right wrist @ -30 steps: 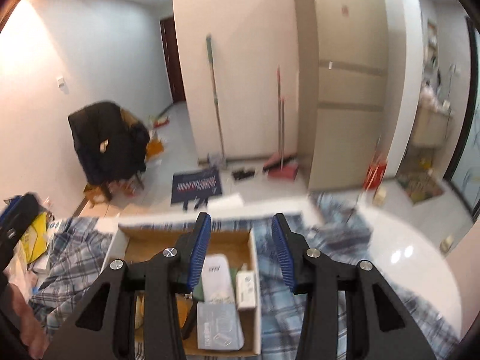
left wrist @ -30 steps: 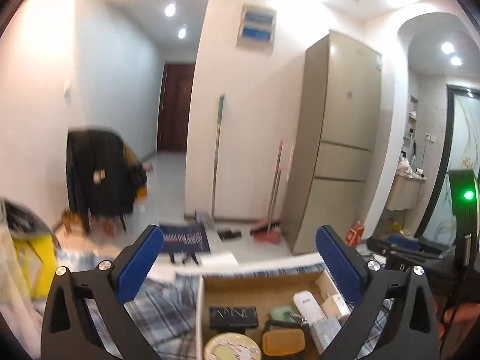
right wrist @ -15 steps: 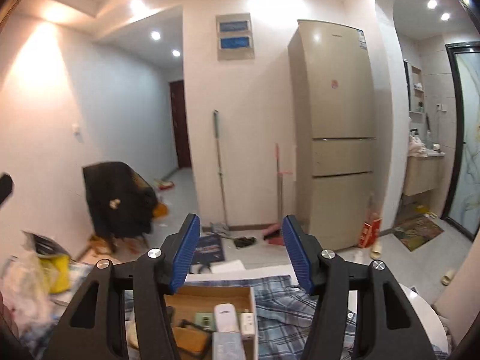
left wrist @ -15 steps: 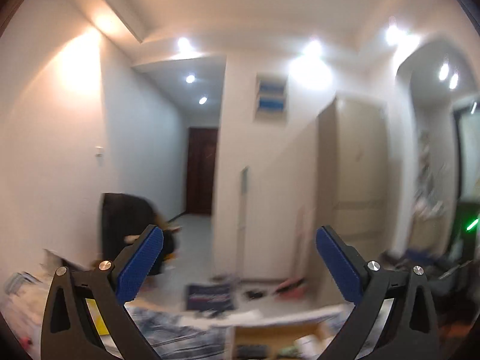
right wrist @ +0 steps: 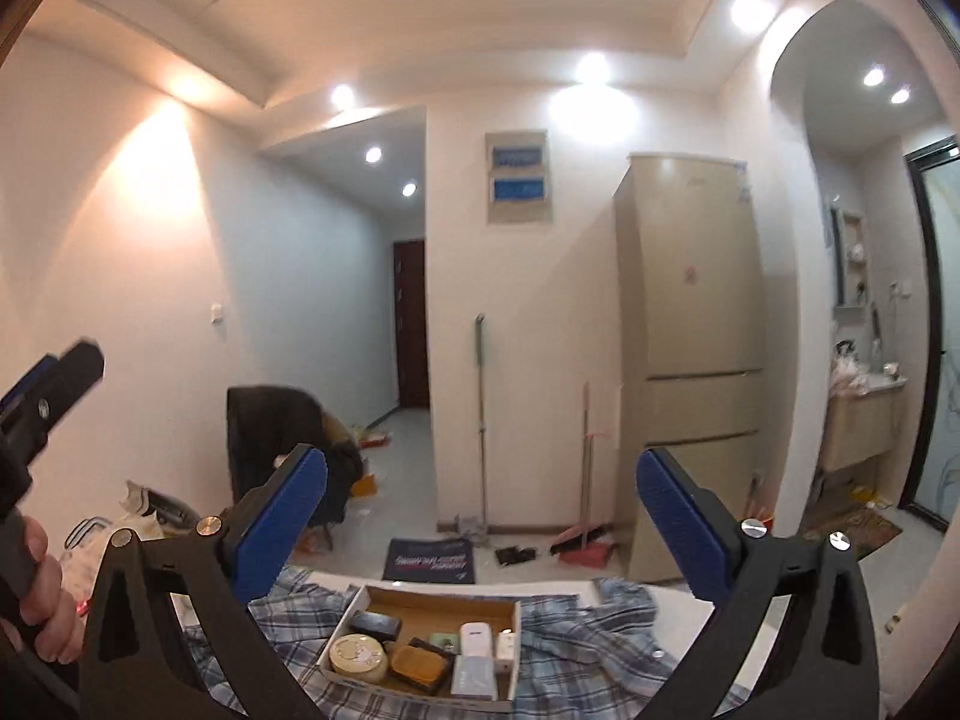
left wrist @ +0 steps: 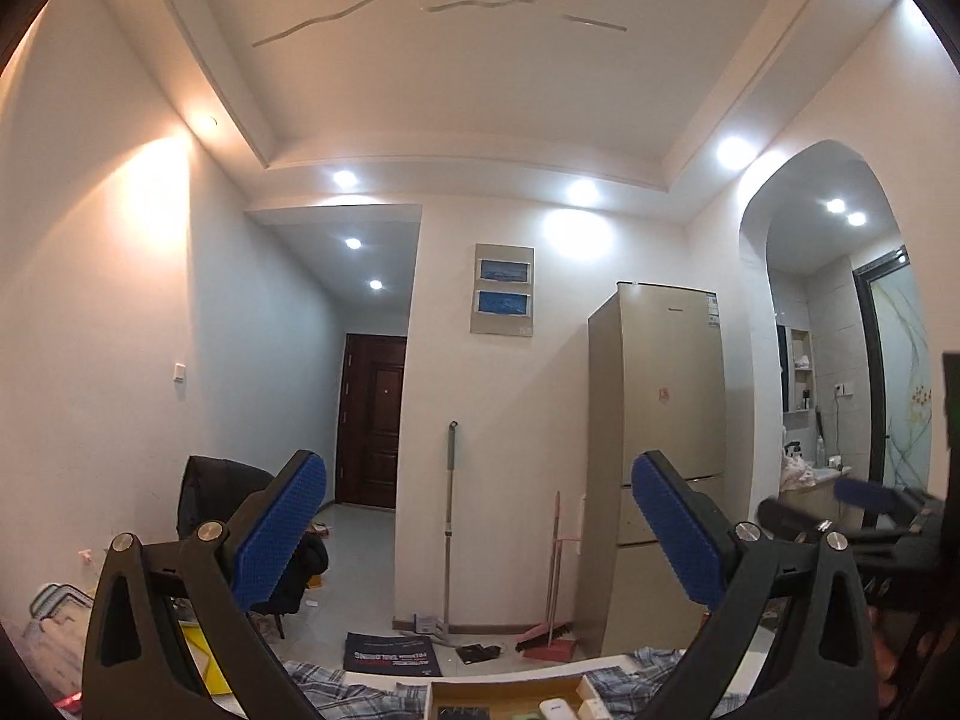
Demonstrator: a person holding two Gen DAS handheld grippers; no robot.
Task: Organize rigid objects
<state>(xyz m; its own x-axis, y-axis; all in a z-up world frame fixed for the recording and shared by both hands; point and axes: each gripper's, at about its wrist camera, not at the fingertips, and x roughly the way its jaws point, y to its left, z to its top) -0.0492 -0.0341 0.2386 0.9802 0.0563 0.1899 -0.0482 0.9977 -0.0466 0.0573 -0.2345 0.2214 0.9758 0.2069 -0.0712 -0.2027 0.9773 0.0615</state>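
Note:
A shallow cardboard box (right wrist: 441, 599) lies on a blue plaid cloth (right wrist: 576, 654) on the table. It holds several small items: a round cream tin (right wrist: 358, 657), an amber case (right wrist: 420, 663), a black case (right wrist: 375, 624) and white boxes (right wrist: 477, 642). My right gripper (right wrist: 480, 534) is open and empty, raised above and behind the box. My left gripper (left wrist: 480, 534) is open and empty, tilted up at the room; only the box's far edge (left wrist: 510, 693) shows there. The left gripper also shows in the right wrist view (right wrist: 48, 396), held by a hand.
A beige fridge (right wrist: 690, 330) stands ahead, with a mop (right wrist: 480, 420), a red broom and dustpan (right wrist: 582, 534) and a dark doormat (right wrist: 429, 561) on the floor. A chair draped in black clothing (right wrist: 282, 438) is at left. White table edge (right wrist: 678, 606) lies right of the cloth.
Both grippers have risen and tilted upward, so the box has dropped low in both views. The right gripper's jaws have opened wide.

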